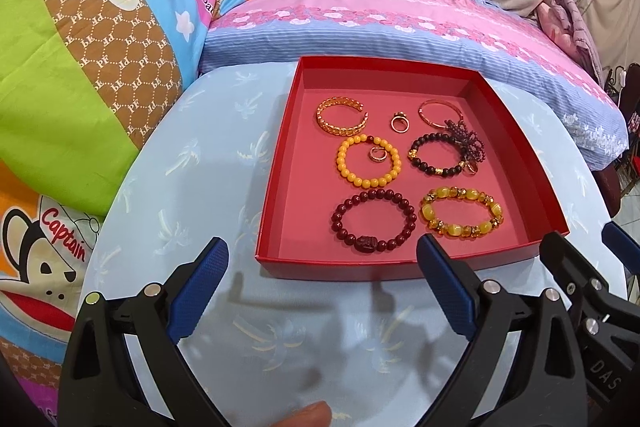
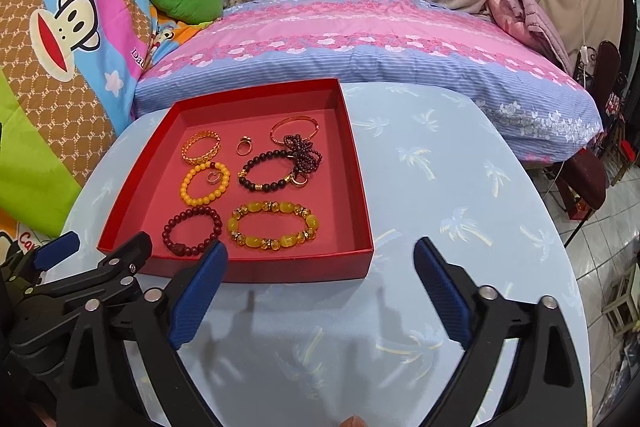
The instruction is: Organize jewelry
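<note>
A red box sits on the pale blue table and holds several pieces of jewelry: a gold cuff, a yellow bead bracelet, a dark red bead bracelet, a yellow stone bracelet, a black bead bracelet, a thin gold bangle, a purple bead bundle and small rings. My left gripper is open and empty, just before the box's near wall. My right gripper is open and empty at the box's near right corner.
The round table has a palm-print cloth. A pink and blue pillow lies behind the box. A cartoon monkey blanket is piled at the left. Chairs and tiled floor show at the right.
</note>
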Demonstrator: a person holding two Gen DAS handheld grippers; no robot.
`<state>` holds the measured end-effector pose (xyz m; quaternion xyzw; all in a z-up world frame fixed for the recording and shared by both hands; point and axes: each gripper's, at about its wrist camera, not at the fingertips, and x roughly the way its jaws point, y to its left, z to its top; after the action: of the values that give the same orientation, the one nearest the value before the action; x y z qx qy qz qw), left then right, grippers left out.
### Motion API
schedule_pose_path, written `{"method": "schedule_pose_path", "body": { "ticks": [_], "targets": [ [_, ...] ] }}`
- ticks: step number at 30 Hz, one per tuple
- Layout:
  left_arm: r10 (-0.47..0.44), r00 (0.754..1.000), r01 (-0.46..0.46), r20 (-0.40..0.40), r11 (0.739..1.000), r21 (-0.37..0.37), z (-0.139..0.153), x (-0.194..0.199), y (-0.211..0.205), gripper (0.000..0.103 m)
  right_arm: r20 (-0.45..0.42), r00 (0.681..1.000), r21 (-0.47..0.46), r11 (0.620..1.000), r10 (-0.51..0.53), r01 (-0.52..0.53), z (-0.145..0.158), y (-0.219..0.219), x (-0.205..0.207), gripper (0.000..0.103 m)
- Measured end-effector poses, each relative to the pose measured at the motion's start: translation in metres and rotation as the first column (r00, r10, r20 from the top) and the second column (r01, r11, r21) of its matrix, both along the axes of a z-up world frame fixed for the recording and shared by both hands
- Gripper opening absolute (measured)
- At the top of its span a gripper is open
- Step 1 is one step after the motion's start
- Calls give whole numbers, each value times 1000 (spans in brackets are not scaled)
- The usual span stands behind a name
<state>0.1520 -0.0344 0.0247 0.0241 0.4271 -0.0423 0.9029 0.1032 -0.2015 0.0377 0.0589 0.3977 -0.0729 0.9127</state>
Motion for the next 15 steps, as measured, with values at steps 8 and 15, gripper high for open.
{"method": "schedule_pose_path", "body": {
  "ticks": [8,15],
  "targets": [
    [9,1000,-9,-2,1000,4,-2,-3,3,91,4,1000,7,1000,4,-4,-2,0,-2,90],
    [13,1000,-13,0,1000,7,-4,-5,4,91,9,1000,-7,1000,2,-2,-4,2,-6,90]
  ]
}}
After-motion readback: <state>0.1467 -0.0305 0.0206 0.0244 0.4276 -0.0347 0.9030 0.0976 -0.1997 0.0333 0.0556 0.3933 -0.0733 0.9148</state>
